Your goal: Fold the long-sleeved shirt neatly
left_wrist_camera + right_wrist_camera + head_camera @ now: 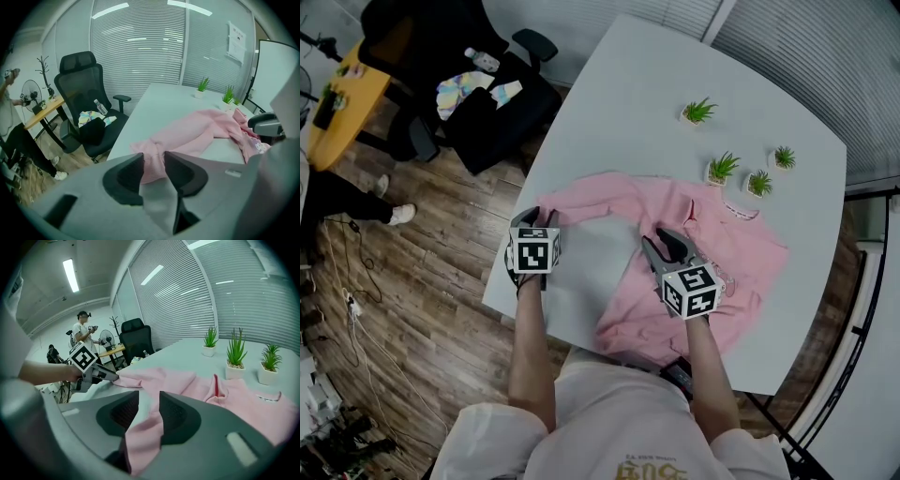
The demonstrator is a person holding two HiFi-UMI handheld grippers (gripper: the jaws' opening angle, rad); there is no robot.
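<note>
A pink long-sleeved shirt (712, 253) lies spread on the white table (628, 103), collar toward the far side. One sleeve (595, 192) stretches left across the table to my left gripper (539, 218). In the left gripper view the sleeve's cuff (151, 152) fills the gap of that gripper (153, 161), pinched between both pads. My right gripper (661, 236) sits over the shirt's left side edge. In the right gripper view a ridge of pink cloth (145, 427) runs between its jaws (149, 404), which are shut on it. The left gripper (114, 376) shows there at the sleeve's end.
Several small potted plants (722, 169) stand just beyond the collar. The table's left edge (516, 234) is close to the left gripper. A black office chair (478, 103) with clothes and a bottle stands on the wood floor to the left. A person (84, 333) stands far off.
</note>
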